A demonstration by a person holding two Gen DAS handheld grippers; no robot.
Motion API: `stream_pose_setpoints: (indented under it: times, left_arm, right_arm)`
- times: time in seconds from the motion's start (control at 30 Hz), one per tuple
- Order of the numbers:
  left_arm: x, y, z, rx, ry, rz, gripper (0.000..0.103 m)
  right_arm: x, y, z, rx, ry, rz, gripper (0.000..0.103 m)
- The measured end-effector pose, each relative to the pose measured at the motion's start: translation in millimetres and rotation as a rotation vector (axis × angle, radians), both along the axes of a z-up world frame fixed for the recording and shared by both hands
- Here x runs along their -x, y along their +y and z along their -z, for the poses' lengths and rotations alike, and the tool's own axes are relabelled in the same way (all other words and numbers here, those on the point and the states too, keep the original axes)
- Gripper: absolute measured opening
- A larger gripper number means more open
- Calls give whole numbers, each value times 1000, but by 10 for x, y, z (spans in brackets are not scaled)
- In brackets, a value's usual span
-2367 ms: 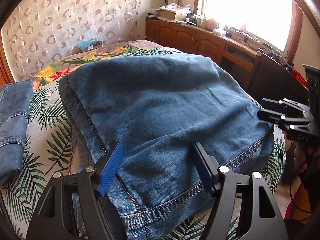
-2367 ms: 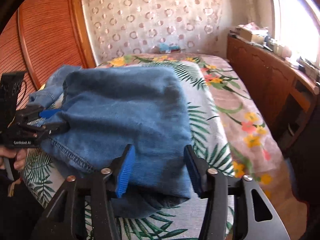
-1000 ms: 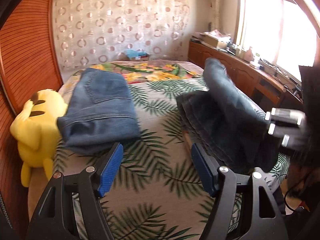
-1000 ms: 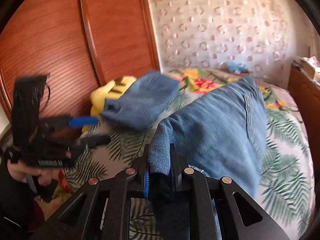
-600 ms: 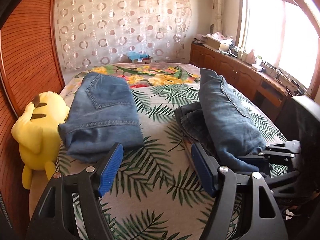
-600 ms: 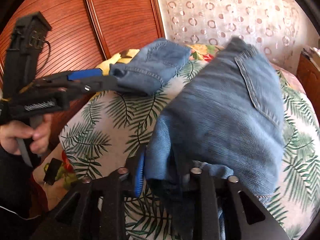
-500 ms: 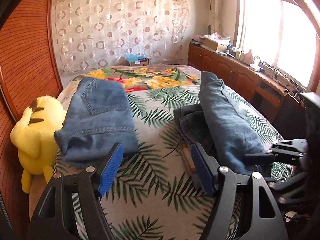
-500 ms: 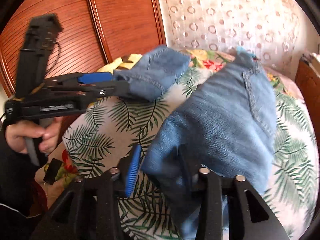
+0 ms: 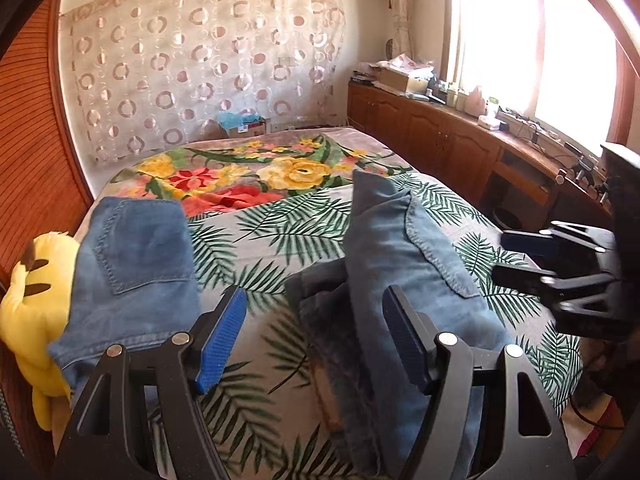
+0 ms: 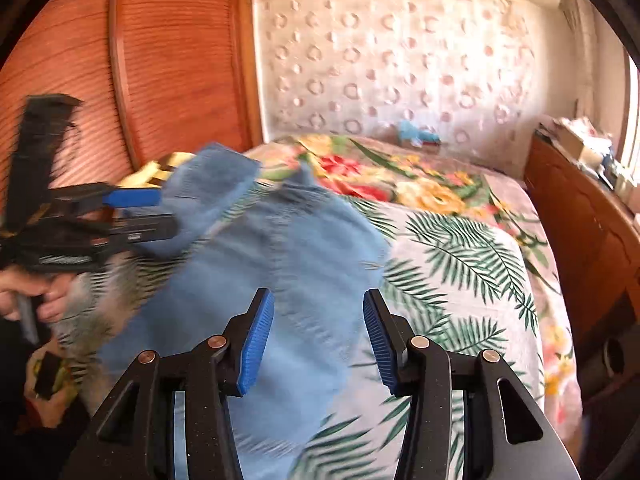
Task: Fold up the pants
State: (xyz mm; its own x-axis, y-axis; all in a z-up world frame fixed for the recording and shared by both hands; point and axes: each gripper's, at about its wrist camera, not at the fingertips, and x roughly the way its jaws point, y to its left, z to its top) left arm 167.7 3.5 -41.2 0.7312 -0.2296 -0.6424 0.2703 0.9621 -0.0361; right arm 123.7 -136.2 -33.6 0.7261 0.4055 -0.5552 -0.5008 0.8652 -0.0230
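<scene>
Nearest my left camera, the left gripper (image 9: 312,334) has its jaws spread apart with nothing between them; it hangs above the bedspread (image 9: 272,224). Just beyond its right finger lie the pants (image 9: 404,264), folded into a thick bundle on the palm-leaf print, one back pocket facing up. To the right, I see the right gripper (image 9: 516,254) from the side, beside the bundle; that view does not show me its gap clearly. My right camera settles it: the right gripper (image 10: 318,334) is spread wide and empty, poised over the pants (image 10: 288,280), which are blurred in that view. Further left on the bed rests a second folded pair of jeans (image 9: 136,260), leaning against a yellow plush toy (image 9: 28,312) at the edge. Beyond, a floral blanket (image 9: 256,168) covers the far half of the bed. A wooden cabinet (image 9: 440,136) runs along the right wall under the window (image 9: 532,40).
</scene>
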Motion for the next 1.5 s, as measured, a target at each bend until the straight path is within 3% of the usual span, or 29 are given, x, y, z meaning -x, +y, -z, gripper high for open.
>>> stream_pose_setpoints:
  times: [0.17, 0.33, 0.5, 0.63, 0.77, 1.03, 1.1, 1.27, 1.33, 1.5]
  left_arm:
    - [-237, -159, 55, -14, 29, 19, 71]
    - [-453, -77, 167, 0, 75, -9, 71]
    - [-662, -69, 407, 12, 145, -12, 72]
    - [-738, -41, 560, 43, 181, -10, 72]
    - [-727, -23, 712, 50, 218, -11, 72]
    - [-721, 28, 792, 102, 261, 4, 69]
    - [-722, 48, 801, 165, 290, 30, 56]
    - [-652, -10, 731, 181, 289, 70, 34]
    - [-606, -8, 666, 194, 274, 88, 24]
    - [-478, 174, 368, 227, 195, 67, 21]
  right_arm:
    - [-413, 288, 270, 9, 90, -72, 49]
    - [-391, 635, 418, 18, 105, -112, 59]
    - [-390, 456, 359, -43, 155, -141, 59]
    - [-387, 262, 288, -50, 165, -59, 69]
    - [-542, 356, 418, -72, 235, -79, 77]
    - [-866, 396, 522, -208, 352, -178, 77]
    - [-851, 431, 522, -222, 367, -203, 65]
    - [-800, 465, 311, -218, 339, -238, 34]
    - [-750, 503, 188, -205, 311, -261, 30]
    - [-602, 687, -243, -151, 225, -312, 28]
